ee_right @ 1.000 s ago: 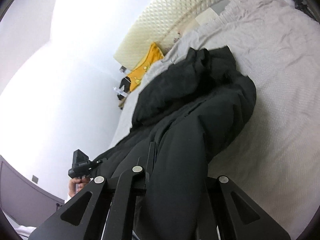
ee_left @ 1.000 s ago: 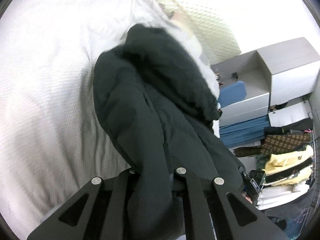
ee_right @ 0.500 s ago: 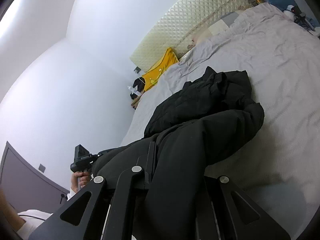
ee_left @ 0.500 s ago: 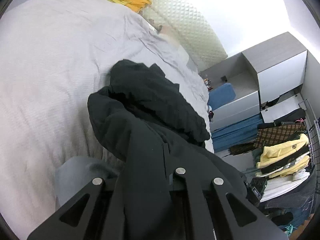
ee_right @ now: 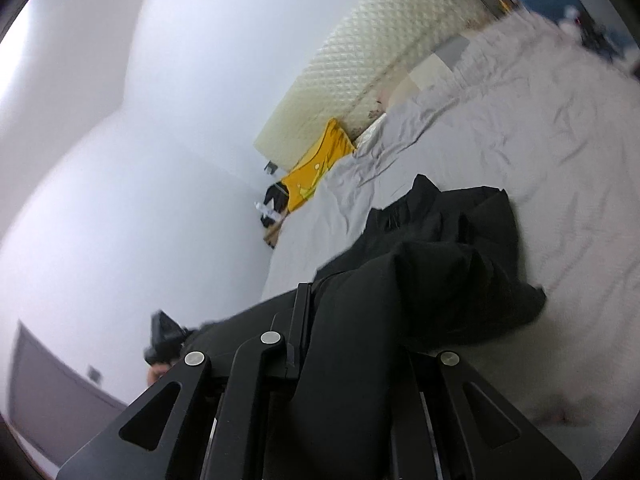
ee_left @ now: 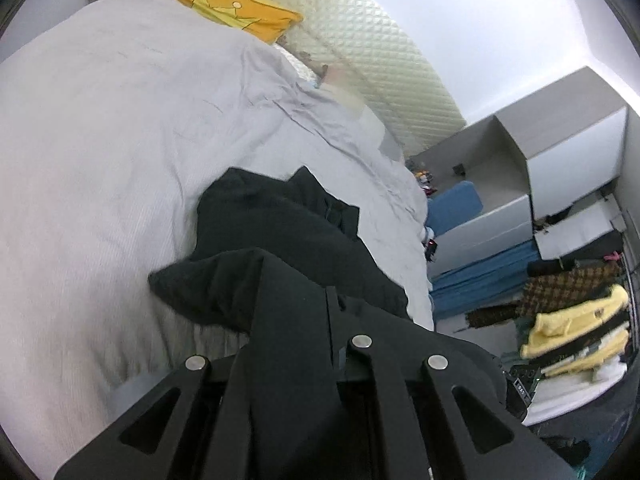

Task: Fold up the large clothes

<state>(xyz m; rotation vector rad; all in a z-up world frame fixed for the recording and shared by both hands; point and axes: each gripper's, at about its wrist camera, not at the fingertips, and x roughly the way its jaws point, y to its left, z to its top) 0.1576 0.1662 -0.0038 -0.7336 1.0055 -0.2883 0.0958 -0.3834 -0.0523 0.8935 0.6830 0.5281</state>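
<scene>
A large black padded jacket (ee_left: 276,240) lies bunched on the grey bed (ee_left: 120,140), its near end lifted off the cover. My left gripper (ee_left: 292,344) is shut on the jacket's near edge, and the fabric hides the fingertips. In the right wrist view the same jacket (ee_right: 440,264) stretches from the bed (ee_right: 540,128) up into my right gripper (ee_right: 348,344), which is shut on another part of that edge. The left gripper's body (ee_right: 164,336) shows at the lower left of the right wrist view, beside the jacket.
A yellow pillow (ee_left: 236,12) leans on the quilted cream headboard (ee_left: 380,60). Grey cabinets (ee_left: 540,152), blue boxes (ee_left: 488,268) and a rack of folded clothes (ee_left: 572,332) stand past the bed's right side. A white wall (ee_right: 140,160) borders the other side.
Both grippers have pulled back and up with the jacket's edge. The jacket has slid toward me across the bed and more bare cover shows beyond it.
</scene>
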